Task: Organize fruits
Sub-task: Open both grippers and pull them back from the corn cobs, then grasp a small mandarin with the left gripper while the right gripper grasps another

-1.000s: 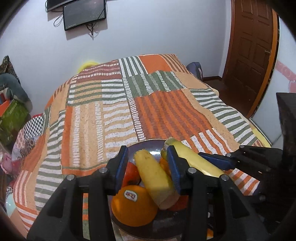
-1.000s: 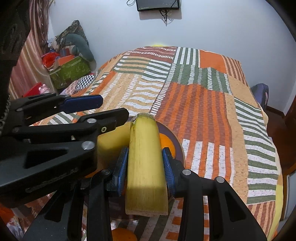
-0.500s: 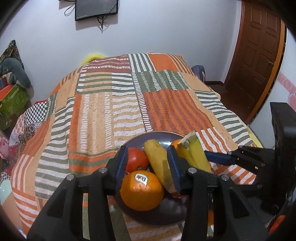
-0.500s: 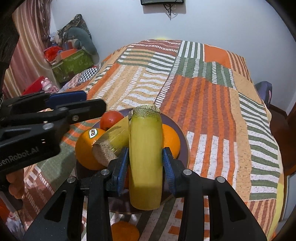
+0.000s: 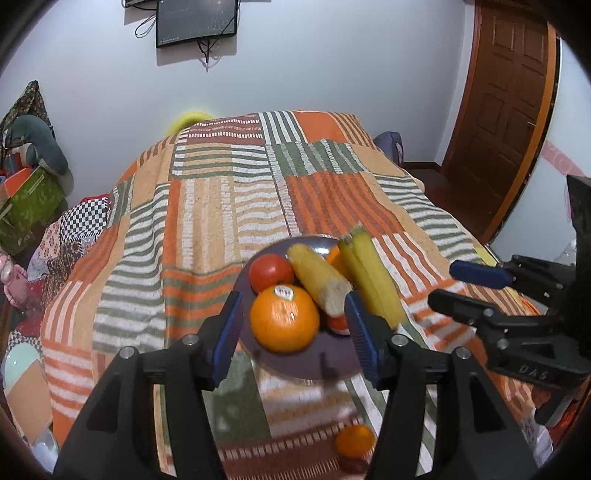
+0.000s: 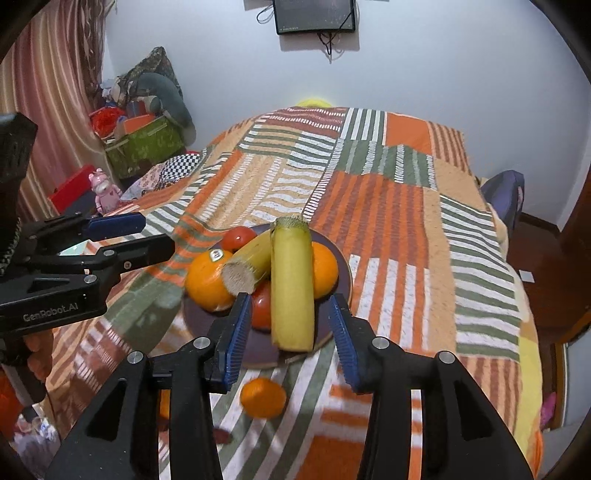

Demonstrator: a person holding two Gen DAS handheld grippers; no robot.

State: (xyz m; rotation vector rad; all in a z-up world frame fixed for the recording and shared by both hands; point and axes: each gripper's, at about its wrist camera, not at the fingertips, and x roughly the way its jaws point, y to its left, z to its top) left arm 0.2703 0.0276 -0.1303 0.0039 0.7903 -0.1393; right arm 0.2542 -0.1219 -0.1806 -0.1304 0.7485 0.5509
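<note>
A dark plate [image 5: 295, 363] [image 6: 341, 266] on the striped bedspread holds a stickered orange [image 5: 284, 317] [image 6: 207, 278], a tomato [image 5: 270, 270] [image 6: 240, 236], a second tomato [image 6: 263, 304], a second orange [image 6: 325, 269] and two yellow corn cobs [image 5: 317, 278] [image 6: 249, 264], [image 5: 371, 278] [image 6: 291, 284]. A small orange [image 5: 354, 439] [image 6: 263, 397] lies on the bed in front of the plate. My left gripper [image 5: 293, 338] is open and empty just before the plate. My right gripper [image 6: 290, 332] is open, its jaws either side of the near cob's end without touching.
A patchwork bedspread [image 5: 229, 206] covers the bed. A wooden door [image 5: 506, 110] stands to the right, a wall monitor [image 5: 195, 18] above the headboard. Boxes and toys [image 6: 144, 144] crowd the floor on the left. A dark bag [image 6: 502, 192] sits by the bed's far right corner.
My right gripper let go of the yellow cob, which now rests on the plate, and opened wide. Both grippers drew back from the plate.
</note>
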